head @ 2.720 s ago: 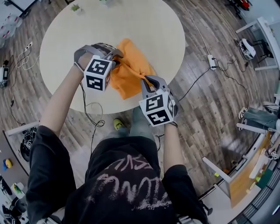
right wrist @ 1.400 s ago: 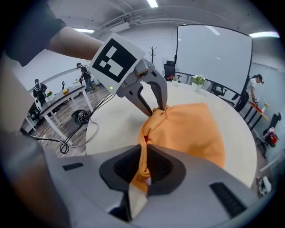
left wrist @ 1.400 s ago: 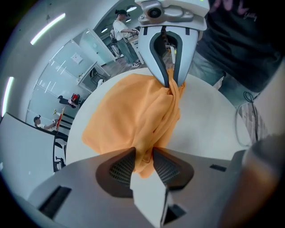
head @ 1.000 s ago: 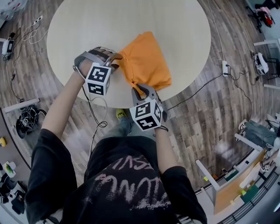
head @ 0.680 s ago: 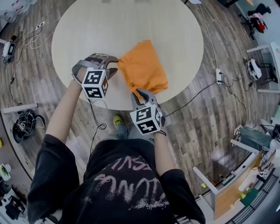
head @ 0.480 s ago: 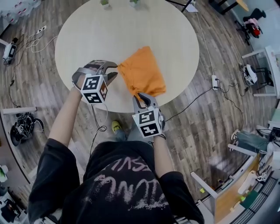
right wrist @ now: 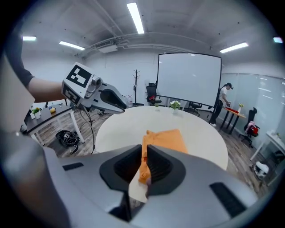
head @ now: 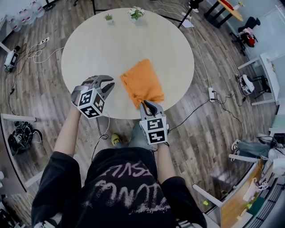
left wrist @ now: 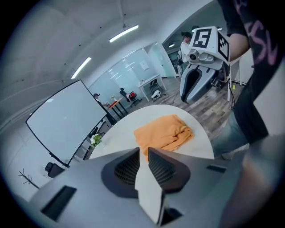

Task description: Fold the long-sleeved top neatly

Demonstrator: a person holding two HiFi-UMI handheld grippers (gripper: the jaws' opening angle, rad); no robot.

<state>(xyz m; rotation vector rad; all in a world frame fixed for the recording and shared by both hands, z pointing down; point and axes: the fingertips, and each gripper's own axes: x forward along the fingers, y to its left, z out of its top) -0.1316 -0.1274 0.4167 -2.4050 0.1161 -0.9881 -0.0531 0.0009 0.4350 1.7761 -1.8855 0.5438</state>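
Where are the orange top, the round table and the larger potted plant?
orange top (head: 142, 83): head view, middle of the folded cloth.
round table (head: 98, 49): head view, bare surface left of the top.
larger potted plant (head: 136, 13): head view, its leaves.

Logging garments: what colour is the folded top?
The top is plain orange, clearest in the head view.

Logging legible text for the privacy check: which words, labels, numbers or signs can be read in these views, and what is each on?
No text here reads cleanly.
Black shirt: pale scrawled print, upside down in the head view, not legible.
Left marker cube and right marker cube: black-and-white square patterns only, no words.
Sheet on the glass wall: too small to read.
Whiteboard: blank.
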